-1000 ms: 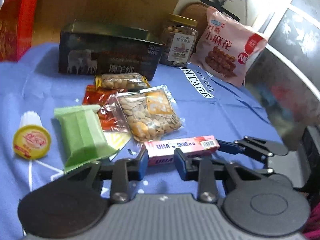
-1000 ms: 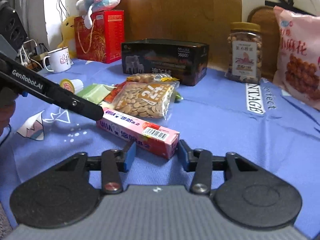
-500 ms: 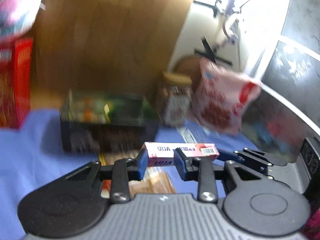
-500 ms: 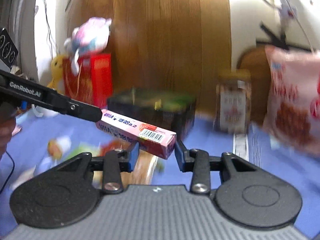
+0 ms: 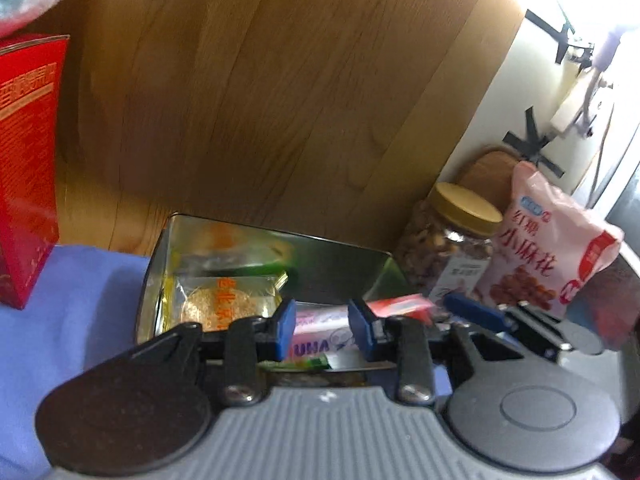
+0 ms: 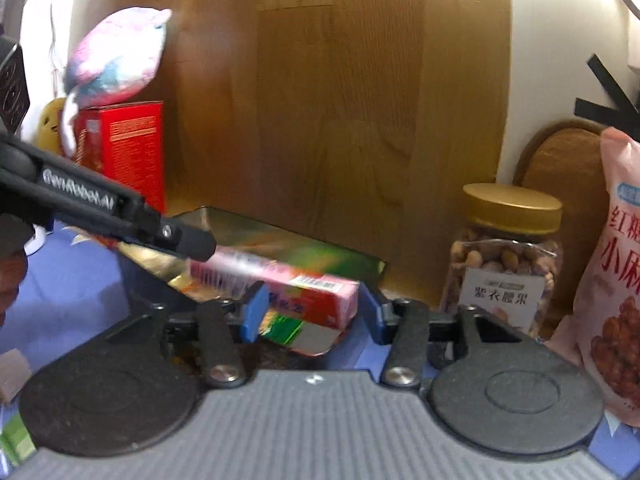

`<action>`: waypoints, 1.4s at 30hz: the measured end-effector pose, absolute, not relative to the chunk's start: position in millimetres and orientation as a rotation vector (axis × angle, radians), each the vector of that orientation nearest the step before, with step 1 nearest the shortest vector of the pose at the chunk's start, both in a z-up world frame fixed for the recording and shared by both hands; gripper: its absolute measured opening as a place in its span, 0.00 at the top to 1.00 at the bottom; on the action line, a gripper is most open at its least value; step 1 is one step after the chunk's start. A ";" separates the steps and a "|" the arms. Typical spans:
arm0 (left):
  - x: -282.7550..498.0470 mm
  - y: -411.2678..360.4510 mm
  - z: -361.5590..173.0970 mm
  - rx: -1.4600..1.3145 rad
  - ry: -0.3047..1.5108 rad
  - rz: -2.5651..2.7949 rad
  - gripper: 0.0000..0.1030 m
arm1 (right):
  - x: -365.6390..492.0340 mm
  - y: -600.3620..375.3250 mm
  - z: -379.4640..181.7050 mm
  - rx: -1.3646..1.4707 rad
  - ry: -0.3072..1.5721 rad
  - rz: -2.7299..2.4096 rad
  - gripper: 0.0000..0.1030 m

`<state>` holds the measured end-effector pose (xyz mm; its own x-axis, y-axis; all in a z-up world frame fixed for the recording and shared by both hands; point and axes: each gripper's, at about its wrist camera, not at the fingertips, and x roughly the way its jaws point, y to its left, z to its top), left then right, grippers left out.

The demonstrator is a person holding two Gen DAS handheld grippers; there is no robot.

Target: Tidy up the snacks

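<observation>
A long pink UHA candy box [image 5: 320, 334] [image 6: 280, 284] is held at both ends. My left gripper [image 5: 322, 330] is shut on its left end and my right gripper [image 6: 310, 314] is shut on its right end. The box hangs over the open metal tin [image 5: 360, 272] [image 6: 352, 264], which holds a gold-wrapped snack [image 5: 224, 302] and other packets. The right gripper's fingers [image 5: 472, 312] show at the right in the left wrist view. The left gripper's arm [image 6: 108, 216] crosses the right wrist view.
A nut jar with a gold lid [image 5: 452, 248] [image 6: 508, 256] and a pink snack bag [image 5: 548, 248] [image 6: 616, 280] stand right of the tin. A red box [image 5: 28, 160] [image 6: 128, 148] with a plush toy [image 6: 116, 52] stands at the left. A wooden panel is behind.
Both grippers lifted the pink box off the blue cloth and carried it forward to above the open tin. The loose snack packets have dropped out of view.
</observation>
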<state>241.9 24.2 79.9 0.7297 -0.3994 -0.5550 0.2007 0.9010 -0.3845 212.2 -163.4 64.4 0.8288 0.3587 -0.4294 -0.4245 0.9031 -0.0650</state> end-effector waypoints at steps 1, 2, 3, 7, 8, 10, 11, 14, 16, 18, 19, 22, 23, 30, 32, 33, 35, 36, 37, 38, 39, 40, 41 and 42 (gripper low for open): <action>240.9 24.0 79.9 -0.303 0.672 -0.334 0.70 | 211.6 -166.4 65.5 -0.145 0.413 0.409 0.47; 237.9 24.4 80.8 -0.300 0.664 -0.334 0.70 | 209.2 -171.4 67.7 -0.122 0.397 0.406 0.46; 235.6 26.7 83.5 -0.306 0.657 -0.340 0.70 | 204.7 -177.3 69.9 -0.093 0.382 0.406 0.46; 206.8 39.3 92.5 -0.350 0.633 -0.383 0.70 | 177.6 -211.2 71.6 0.076 0.392 0.474 0.47; 196.6 42.6 91.4 -0.361 0.636 -0.393 0.69 | 173.0 -219.0 66.8 0.123 0.427 0.509 0.47; 184.4 45.5 86.8 -0.381 0.664 -0.411 0.69 | 168.8 -228.3 52.5 0.204 0.514 0.562 0.47; 180.1 45.8 82.5 -0.388 0.684 -0.410 0.69 | 169.7 -230.0 43.8 0.242 0.568 0.573 0.49; 178.7 42.6 65.6 -0.405 0.755 -0.377 0.63 | 178.9 -227.7 20.8 0.327 0.697 0.569 0.59; 185.8 42.9 52.5 -0.437 0.803 -0.361 0.61 | 183.8 -227.2 13.8 0.396 0.743 0.585 0.60; 196.1 43.9 40.8 -0.462 0.842 -0.350 0.56 | 187.6 -227.0 10.0 0.465 0.774 0.593 0.60; 200.1 45.2 35.4 -0.476 0.861 -0.341 0.54 | 193.1 -225.5 9.7 0.475 0.785 0.591 0.60; 211.7 43.8 17.7 -0.545 0.924 -0.358 0.57 | 202.1 -216.5 5.2 0.496 0.817 0.589 0.63; 212.7 41.7 13.4 -0.555 0.935 -0.361 0.62 | 206.8 -211.9 3.6 0.493 0.829 0.595 0.69; 188.0 24.2 37.5 -0.506 0.860 -0.406 0.70 | 187.6 -217.4 16.0 0.479 0.769 0.589 0.75; 171.2 20.6 55.0 -0.499 0.801 -0.441 0.70 | 167.7 -222.6 32.6 0.442 0.691 0.597 0.75; 160.5 19.9 63.5 -0.492 0.772 -0.457 0.70 | 157.0 -224.4 40.1 0.425 0.653 0.600 0.75; 138.6 19.5 73.9 -0.472 0.733 -0.480 0.70 | 135.9 -229.2 49.7 0.414 0.601 0.618 0.75; 125.4 19.4 76.4 -0.457 0.726 -0.488 0.70 | 127.9 -231.9 51.5 0.416 0.590 0.629 0.75; 114.7 19.2 76.4 -0.442 0.729 -0.493 0.70 | 117.4 -234.1 51.3 0.418 0.587 0.645 0.75; 102.3 19.1 74.4 -0.424 0.735 -0.497 0.70 | 108.0 -233.9 51.3 0.421 0.592 0.657 0.75; 96.2 17.2 73.2 -0.409 0.747 -0.497 0.70 | 98.2 -233.7 49.0 0.425 0.604 0.671 0.75; 85.2 15.2 66.9 -0.392 0.767 -0.496 0.70 | 88.8 -233.9 45.9 0.428 0.621 0.683 0.75; 73.7 15.8 60.2 -0.382 0.788 -0.496 0.70 | 78.9 -232.9 40.5 0.426 0.645 0.697 0.75; 63.3 17.6 53.2 -0.379 0.808 -0.493 0.70 | 71.7 -230.8 36.7 0.422 0.666 0.706 0.75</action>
<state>63.3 17.6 53.2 0.5891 -0.5526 -0.5895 0.2716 0.8225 -0.4997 71.7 -230.8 36.7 0.5715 0.7091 -0.4130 -0.4535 0.6924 0.5612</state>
